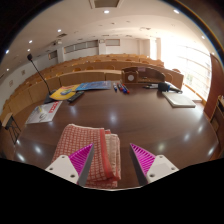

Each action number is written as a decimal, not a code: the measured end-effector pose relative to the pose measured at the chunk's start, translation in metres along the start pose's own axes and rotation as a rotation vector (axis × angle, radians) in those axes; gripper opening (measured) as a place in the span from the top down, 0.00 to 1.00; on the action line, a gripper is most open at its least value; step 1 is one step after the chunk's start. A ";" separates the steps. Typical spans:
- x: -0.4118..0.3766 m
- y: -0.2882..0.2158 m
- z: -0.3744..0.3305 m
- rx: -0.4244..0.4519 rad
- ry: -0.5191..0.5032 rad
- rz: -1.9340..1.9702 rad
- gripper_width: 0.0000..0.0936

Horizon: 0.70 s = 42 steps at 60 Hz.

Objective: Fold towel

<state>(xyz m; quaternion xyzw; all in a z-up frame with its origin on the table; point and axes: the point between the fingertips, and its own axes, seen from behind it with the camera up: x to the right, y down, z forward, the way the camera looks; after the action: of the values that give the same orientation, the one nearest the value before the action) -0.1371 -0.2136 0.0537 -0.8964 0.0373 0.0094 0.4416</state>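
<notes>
A pink-and-white checked towel (88,148) lies folded into a thick stack on the brown table (150,125). It sits between and just ahead of my fingers. My gripper (112,160) is open. The left pad (81,158) lies over the towel's left part. The right pad (143,158) stands clear of the towel, with bare table showing between it and the towel's right edge. The towel's near end is hidden below the fingers.
A white sheet (43,112) lies at the table's left edge, with a colourful item (67,93) and a blue sheet (96,86) farther back. A wooden box (140,74) stands at the far side. A white tray (180,99) is at the right. Benches line the back.
</notes>
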 end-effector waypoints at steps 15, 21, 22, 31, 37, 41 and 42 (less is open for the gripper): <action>0.003 -0.014 -0.056 0.072 -0.001 -0.072 0.09; -0.013 -0.016 -0.087 0.105 0.004 -0.101 0.09; -0.015 -0.015 -0.096 0.107 0.007 -0.104 0.10; -0.042 -0.001 -0.154 0.141 0.024 -0.132 0.09; -0.060 0.014 -0.197 0.159 0.048 -0.125 0.09; -0.068 0.027 -0.223 0.166 0.060 -0.122 0.09; -0.069 0.030 -0.230 0.167 0.063 -0.123 0.09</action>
<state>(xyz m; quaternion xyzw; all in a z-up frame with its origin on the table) -0.2123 -0.4099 0.1733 -0.8570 -0.0031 -0.0489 0.5130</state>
